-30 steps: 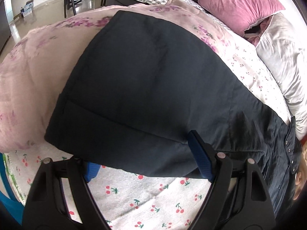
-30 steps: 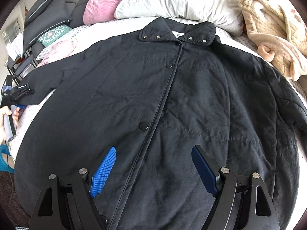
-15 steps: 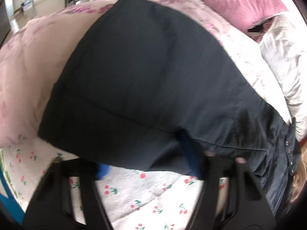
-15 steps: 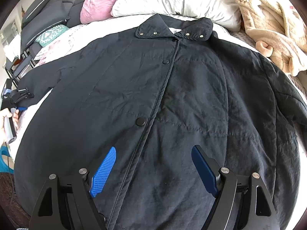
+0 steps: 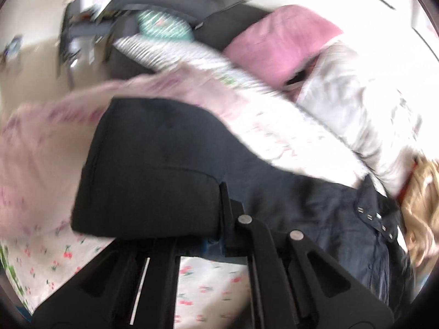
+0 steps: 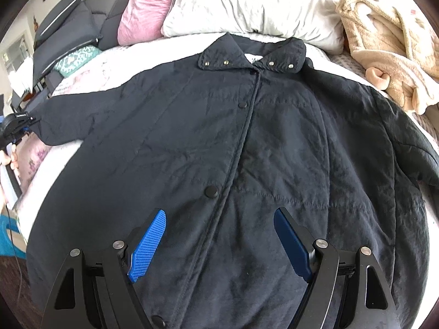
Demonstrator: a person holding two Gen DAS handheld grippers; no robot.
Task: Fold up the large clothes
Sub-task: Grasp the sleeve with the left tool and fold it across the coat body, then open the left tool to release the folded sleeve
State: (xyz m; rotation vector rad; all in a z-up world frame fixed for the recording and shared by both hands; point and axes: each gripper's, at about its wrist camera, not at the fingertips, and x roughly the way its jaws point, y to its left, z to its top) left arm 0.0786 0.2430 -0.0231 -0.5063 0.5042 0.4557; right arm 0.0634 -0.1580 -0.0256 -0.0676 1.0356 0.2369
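Both jaws differ: left gripper [image 5: 219, 208] clamps coat [image 6: 247, 150] sleeve, right gripper [image 6: 219, 241] gapes empty

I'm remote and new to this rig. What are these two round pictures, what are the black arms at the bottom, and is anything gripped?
Each picture comes from a fisheye camera on a hand-held gripper, looking along its jaws. A black coat lies buttoned on the bed, near pillows and a beige robe. The left gripper has just been closing its jaws and is shut on the coat's sleeve cuff. The right gripper hangs open over the coat's lower front, holding nothing.
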